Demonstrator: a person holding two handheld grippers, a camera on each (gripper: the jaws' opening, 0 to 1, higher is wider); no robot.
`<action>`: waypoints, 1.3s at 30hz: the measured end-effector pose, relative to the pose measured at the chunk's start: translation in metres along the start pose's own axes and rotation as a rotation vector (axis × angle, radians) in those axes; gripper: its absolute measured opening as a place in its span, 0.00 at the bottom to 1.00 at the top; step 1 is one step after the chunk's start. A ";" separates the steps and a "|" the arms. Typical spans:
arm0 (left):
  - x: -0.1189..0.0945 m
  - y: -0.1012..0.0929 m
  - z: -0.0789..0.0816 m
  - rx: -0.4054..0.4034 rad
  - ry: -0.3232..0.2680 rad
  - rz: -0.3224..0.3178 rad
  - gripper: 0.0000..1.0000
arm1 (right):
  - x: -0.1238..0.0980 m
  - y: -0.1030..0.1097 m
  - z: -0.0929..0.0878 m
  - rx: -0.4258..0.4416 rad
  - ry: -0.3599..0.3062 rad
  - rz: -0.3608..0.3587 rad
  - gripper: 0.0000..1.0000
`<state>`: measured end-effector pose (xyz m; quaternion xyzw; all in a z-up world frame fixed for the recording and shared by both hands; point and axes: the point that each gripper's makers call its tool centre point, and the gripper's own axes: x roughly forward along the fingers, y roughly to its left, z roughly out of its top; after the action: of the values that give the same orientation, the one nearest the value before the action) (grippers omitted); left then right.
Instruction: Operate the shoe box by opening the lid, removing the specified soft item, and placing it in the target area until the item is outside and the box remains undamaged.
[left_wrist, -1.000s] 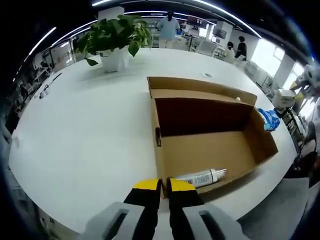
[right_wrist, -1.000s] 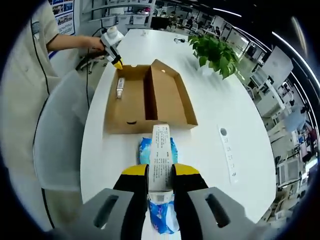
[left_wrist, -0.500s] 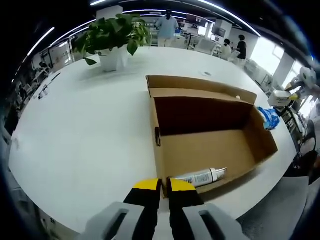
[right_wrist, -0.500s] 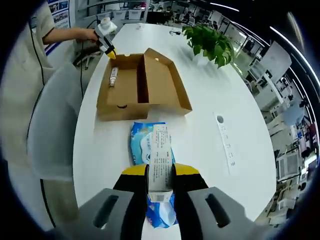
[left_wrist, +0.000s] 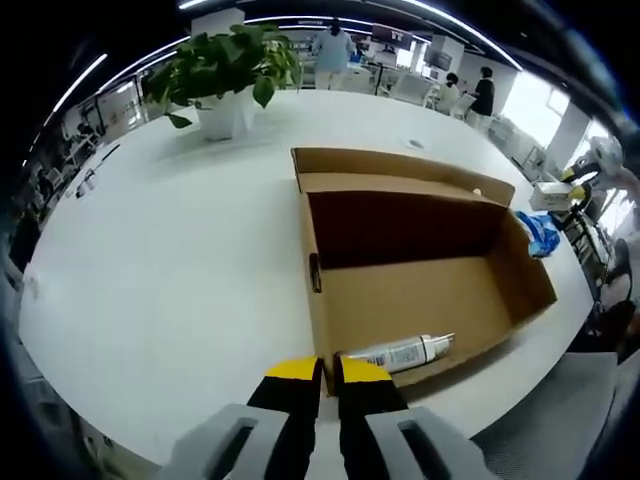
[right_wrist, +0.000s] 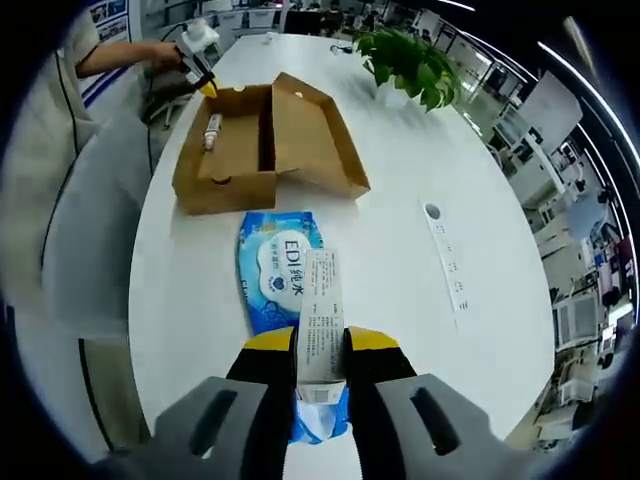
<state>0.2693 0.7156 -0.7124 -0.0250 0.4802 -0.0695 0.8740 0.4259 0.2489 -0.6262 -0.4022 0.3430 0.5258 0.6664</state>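
Shoe box (left_wrist: 420, 270) sits open on the white surface (left_wrist: 170, 260), its lid folded back flat, and your left tongs (left_wrist: 318, 375) rest at its near wall with the tips close together; you cannot tell from here whether they pinch the cardboard edge or merely touch it. Inside, a white tube (left_wrist: 400, 353) lies along the near wall, so the box is not empty. Out on the surface (right_wrist: 400, 250), just beside the box (right_wrist: 255, 140) on its short side, lies the blue soft pack (right_wrist: 275, 275), flat and fully clear of the cardboard. Your right tongs (right_wrist: 321, 360) are pinching a small white printed carton (right_wrist: 321, 325) held above that pack. Judging by this, opening and removal look done and the box looks unharmed; what remains is releasing that carton, if it belongs here.
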 end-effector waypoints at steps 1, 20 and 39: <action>0.000 0.000 0.000 0.001 0.001 0.001 0.05 | 0.001 -0.001 -0.002 0.000 0.002 0.001 0.16; 0.001 0.001 -0.001 0.007 0.029 0.013 0.05 | 0.029 -0.034 -0.048 0.009 0.064 0.014 0.16; 0.005 0.007 -0.001 0.001 0.054 0.022 0.05 | 0.059 -0.051 -0.098 -0.016 0.178 0.068 0.16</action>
<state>0.2715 0.7219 -0.7178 -0.0174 0.5040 -0.0610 0.8614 0.4847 0.1796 -0.7131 -0.4411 0.4099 0.5130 0.6118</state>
